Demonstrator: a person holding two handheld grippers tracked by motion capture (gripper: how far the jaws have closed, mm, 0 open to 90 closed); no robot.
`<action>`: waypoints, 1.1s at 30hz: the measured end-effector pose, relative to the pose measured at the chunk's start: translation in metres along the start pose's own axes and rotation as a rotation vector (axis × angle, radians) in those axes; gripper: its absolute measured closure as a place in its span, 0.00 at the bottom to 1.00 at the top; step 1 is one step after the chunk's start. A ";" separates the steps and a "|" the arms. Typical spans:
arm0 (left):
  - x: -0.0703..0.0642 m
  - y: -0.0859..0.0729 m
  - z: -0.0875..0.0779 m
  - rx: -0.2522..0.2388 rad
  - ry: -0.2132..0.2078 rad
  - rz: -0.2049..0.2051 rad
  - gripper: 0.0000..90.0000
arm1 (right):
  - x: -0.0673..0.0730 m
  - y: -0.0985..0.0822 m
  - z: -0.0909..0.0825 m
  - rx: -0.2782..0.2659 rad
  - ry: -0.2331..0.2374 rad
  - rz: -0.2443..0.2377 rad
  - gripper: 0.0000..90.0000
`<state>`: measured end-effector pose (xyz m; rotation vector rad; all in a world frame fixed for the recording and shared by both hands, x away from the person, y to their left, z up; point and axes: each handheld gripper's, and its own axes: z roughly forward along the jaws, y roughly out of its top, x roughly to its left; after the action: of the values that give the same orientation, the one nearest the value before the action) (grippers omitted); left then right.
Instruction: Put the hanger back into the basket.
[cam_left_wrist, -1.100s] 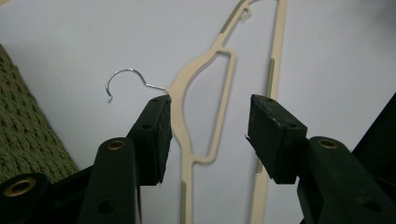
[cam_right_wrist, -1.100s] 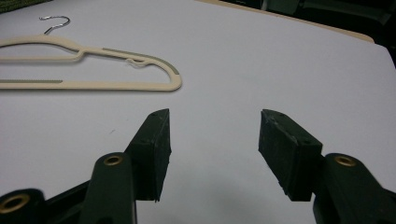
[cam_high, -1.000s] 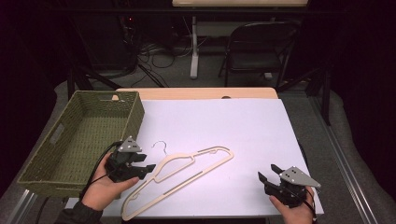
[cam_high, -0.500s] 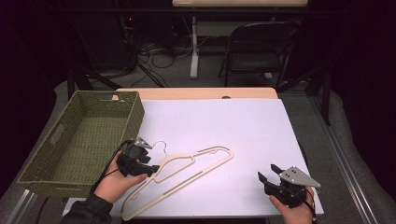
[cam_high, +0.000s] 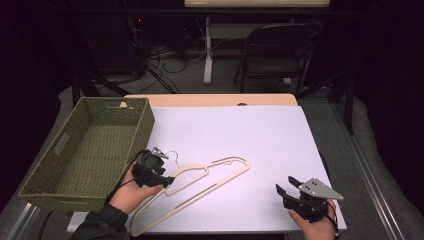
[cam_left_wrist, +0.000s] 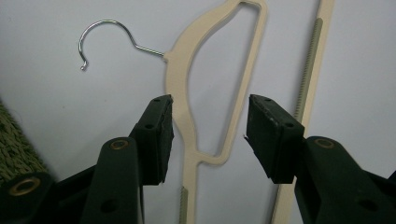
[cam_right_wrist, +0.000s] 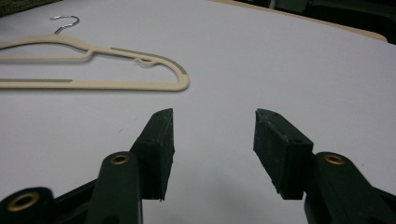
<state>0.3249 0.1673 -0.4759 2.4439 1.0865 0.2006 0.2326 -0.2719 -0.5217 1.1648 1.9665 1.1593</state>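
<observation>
A cream plastic hanger lies flat on the white table cover, running diagonally, with its metal hook pointing toward the basket. My left gripper is held low over the hanger's neck. In the left gripper view it is open, and the jaws straddle the cream neck without closing on it. At the front right corner my right gripper rests open with nothing between its jaws. The hanger lies well ahead of it, to its left.
A green woven basket stands along the left side of the table, and its wall is close beside my left gripper. A bare wooden strip edges the far side. A folding chair and cables sit on the floor beyond.
My left gripper has moved right from beside the basket to over the hanger's neck. The hanger and the right gripper have stayed put.
</observation>
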 end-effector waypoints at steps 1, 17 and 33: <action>0.000 0.000 0.001 0.000 -0.001 -0.004 0.57 | 0.001 0.001 0.001 0.001 0.007 -0.003 0.55; 0.004 0.000 0.004 0.005 0.001 -0.007 0.57 | 0.033 0.055 0.029 0.188 0.286 -0.280 0.62; 0.004 -0.005 0.001 -0.034 0.003 -0.015 0.57 | 0.087 0.121 0.071 0.329 0.439 -0.586 0.56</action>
<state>0.3248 0.1731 -0.4799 2.4057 1.0941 0.2158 0.2969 -0.1373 -0.4503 0.4121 2.6626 0.8379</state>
